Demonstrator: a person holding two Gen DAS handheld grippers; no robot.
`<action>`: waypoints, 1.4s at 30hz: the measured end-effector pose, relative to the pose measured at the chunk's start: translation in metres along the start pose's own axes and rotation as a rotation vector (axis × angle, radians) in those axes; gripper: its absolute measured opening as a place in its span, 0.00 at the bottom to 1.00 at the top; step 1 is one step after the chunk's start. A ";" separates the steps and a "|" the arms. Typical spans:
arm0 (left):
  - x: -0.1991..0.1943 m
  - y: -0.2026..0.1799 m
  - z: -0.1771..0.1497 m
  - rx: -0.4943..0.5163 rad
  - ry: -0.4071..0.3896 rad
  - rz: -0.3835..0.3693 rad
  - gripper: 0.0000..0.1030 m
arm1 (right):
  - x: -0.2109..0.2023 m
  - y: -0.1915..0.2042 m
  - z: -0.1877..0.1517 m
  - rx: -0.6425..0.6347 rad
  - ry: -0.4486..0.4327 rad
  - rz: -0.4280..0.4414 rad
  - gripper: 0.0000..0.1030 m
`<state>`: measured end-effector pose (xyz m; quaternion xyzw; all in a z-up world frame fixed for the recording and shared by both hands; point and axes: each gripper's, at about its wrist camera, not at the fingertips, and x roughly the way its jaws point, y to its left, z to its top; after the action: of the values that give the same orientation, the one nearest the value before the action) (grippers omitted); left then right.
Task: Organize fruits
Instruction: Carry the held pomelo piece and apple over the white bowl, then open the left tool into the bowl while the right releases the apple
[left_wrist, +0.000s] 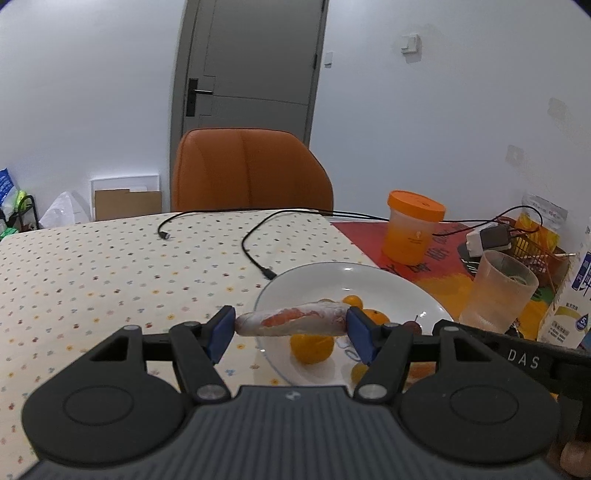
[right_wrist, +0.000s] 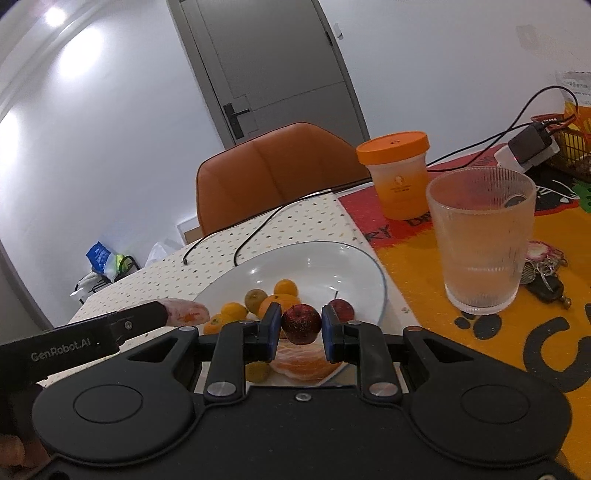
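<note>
Mid-carry, by the look of it: both grippers loaded above the white plate (right_wrist: 373, 266), fruit not yet set down.

Left gripper (left_wrist: 291, 325): clamped end to end on a long segment of peeled pomelo (left_wrist: 291, 322), pink flesh showing through pale membrane, held level just over the near-left rim of the plate. Seen too from the right wrist view as a pale pink tip poking past a black finger, left of the plate.

Right gripper (right_wrist: 297, 328): closed on a small dark red apple (right_wrist: 301, 323), pads pressed to its two sides, stem upward, hanging over the near part of the plate.

Already on the plate: several small mandarins (right_wrist: 285, 288), a greenish one (right_wrist: 256, 299), a second small red apple (right_wrist: 341, 308) with its stem up, and a peeled citrus half (right_wrist: 301, 363) at the near rim, right below the held apple.

Right of the plate: a ribbed glass tumbler (right_wrist: 482, 243), close to the rim; beyond the plate, an orange-lidded tub (right_wrist: 397, 173).

Likely next: lower each piece into a bare patch of the plate, toward the far side where the porcelain shows empty, then spread the jaws. Calls for care not to drop the apple onto the peeled half, nor to squeeze the soft pomelo, nor to swing the right gripper into the tumbler.
</note>
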<state>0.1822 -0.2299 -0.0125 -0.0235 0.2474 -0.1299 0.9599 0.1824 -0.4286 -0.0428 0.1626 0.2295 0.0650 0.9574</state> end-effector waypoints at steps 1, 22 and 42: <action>0.001 -0.002 0.000 0.000 0.001 -0.005 0.62 | 0.000 -0.002 0.000 0.003 0.001 -0.002 0.21; 0.021 0.014 -0.005 -0.030 0.057 0.035 0.66 | 0.016 -0.012 0.001 0.031 0.012 -0.011 0.21; -0.002 0.038 -0.005 -0.052 0.051 0.089 0.86 | 0.001 0.005 -0.007 0.010 0.026 -0.029 0.48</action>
<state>0.1876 -0.1931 -0.0198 -0.0339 0.2761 -0.0811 0.9571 0.1801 -0.4217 -0.0471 0.1631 0.2447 0.0523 0.9544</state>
